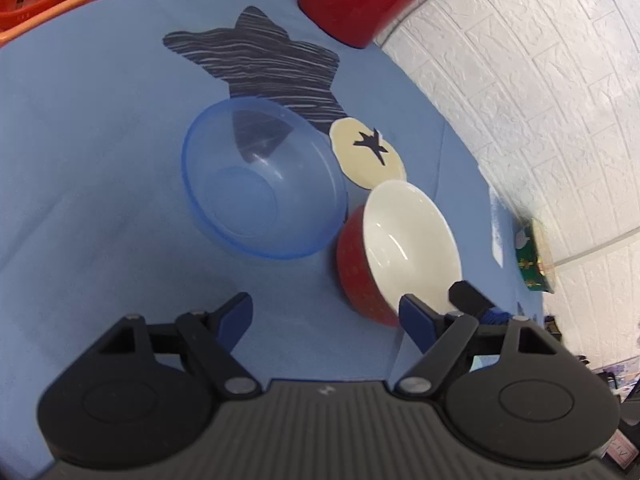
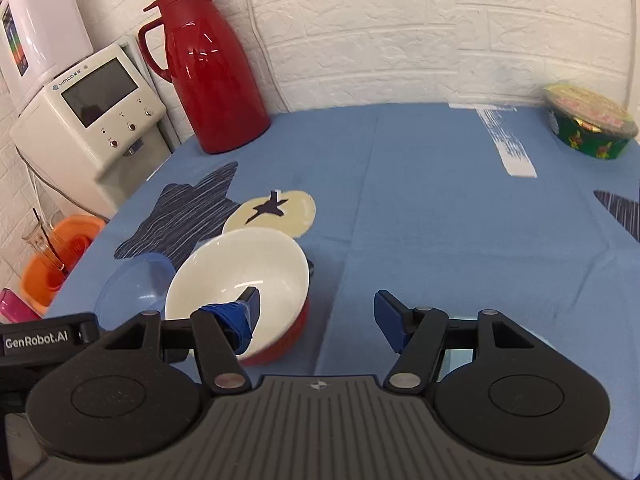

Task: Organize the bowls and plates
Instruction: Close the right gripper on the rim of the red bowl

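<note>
Glossy red bowl (image 2: 240,280) — white inside — beside translucent blue bowl (image 1: 262,180).

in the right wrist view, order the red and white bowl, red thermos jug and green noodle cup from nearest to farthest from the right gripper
1. Red and white bowl: at the right gripper, its left finger inside the rim.
2. Green noodle cup: far right corner of the table, by the wall.
3. Red thermos jug: far left, against the wall; too close to the cup to rank firmly.

Bystanders on the blue tablecloth (image 2: 440,208)

Red thermos jug (image 2: 208,72) stands far ahead-left of the claw; instant-noodle cup (image 2: 588,128) far right; water dispenser (image 2: 92,120) beyond the left edge.
</note>
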Action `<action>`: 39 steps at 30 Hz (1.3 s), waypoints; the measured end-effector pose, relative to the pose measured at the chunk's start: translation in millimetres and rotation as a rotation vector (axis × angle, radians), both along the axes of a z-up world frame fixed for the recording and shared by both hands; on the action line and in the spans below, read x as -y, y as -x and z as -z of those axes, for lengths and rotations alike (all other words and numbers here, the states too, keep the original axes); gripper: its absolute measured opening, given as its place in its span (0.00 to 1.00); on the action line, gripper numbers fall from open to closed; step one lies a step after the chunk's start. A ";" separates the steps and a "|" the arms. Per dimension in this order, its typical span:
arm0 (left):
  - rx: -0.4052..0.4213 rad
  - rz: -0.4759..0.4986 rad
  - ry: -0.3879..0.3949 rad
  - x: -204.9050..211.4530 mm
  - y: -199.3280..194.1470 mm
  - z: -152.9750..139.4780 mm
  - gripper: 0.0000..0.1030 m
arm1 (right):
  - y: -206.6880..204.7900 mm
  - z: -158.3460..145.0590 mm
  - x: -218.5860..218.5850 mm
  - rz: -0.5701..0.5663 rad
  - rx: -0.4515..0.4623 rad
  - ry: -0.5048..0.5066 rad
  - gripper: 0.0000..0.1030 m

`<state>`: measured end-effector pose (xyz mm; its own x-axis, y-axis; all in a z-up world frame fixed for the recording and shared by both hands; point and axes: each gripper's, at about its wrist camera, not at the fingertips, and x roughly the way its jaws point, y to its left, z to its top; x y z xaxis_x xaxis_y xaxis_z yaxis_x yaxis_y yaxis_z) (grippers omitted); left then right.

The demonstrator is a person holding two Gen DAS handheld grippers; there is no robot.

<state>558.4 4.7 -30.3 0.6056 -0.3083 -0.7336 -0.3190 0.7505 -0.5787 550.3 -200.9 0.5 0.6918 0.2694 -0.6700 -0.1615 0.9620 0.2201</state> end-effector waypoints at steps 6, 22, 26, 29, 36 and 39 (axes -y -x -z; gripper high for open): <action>-0.023 -0.004 -0.054 4.4 -13.2 -7.5 0.79 | -31.4 16.5 -12.0 -0.011 -0.042 0.024 0.48; 0.007 0.004 -0.091 27.9 -31.9 -1.8 0.22 | -41.9 36.5 -29.6 -0.058 -0.046 0.124 0.53; 0.036 0.089 -0.136 29.1 -35.6 -6.6 0.07 | -32.3 35.9 -30.3 -0.126 -0.033 0.077 0.37; 0.046 0.151 -0.147 29.3 -29.4 -7.5 0.04 | -20.5 32.1 -33.2 -0.160 -0.039 0.087 0.24; -0.009 0.283 -0.155 33.7 11.6 -11.9 0.03 | 28.8 26.8 -30.0 -0.156 -0.133 0.091 0.24; -0.027 0.325 -0.126 34.2 41.1 -14.8 0.03 | 59.2 19.8 -25.6 -0.124 -0.174 0.067 0.25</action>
<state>517.3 -29.5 -15.5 0.4704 -0.3875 -0.7928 -0.0655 0.8806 -0.4693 491.1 -175.4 -19.2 0.5280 0.2965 -0.7958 -0.2450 0.9504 0.1916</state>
